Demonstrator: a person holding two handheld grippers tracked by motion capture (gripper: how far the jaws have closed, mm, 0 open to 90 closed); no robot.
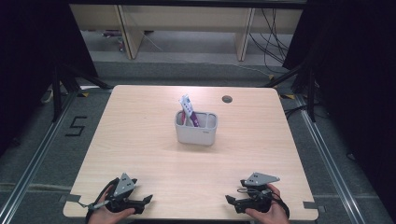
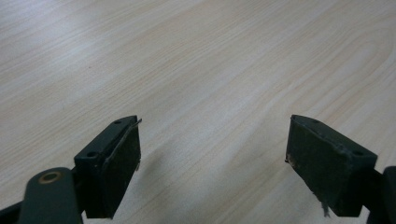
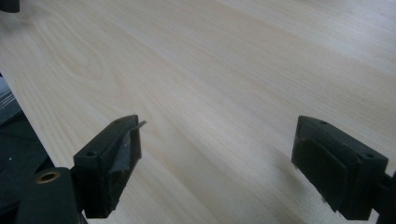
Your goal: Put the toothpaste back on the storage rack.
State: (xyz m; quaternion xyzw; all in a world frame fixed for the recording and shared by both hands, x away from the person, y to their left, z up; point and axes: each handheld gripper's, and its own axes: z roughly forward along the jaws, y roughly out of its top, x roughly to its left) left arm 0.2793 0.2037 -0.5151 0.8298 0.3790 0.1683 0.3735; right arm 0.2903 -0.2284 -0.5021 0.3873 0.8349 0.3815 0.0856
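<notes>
A white two-compartment holder stands at the middle of the light wood table. A white and purple tube leans upright in its left compartment. At the table's front left, a hand holds my left gripper, jaws pointing right. At the front right lies my right gripper, jaws pointing left. Both are far from the holder. In the left gripper view, my left gripper is open over bare wood. In the right gripper view, my right gripper is open too, with nothing between its fingers.
A round cable hole sits near the table's far edge. Grey floor surrounds the table, with a "5" mark at left. Wooden furniture legs and cables stand beyond the table's far side.
</notes>
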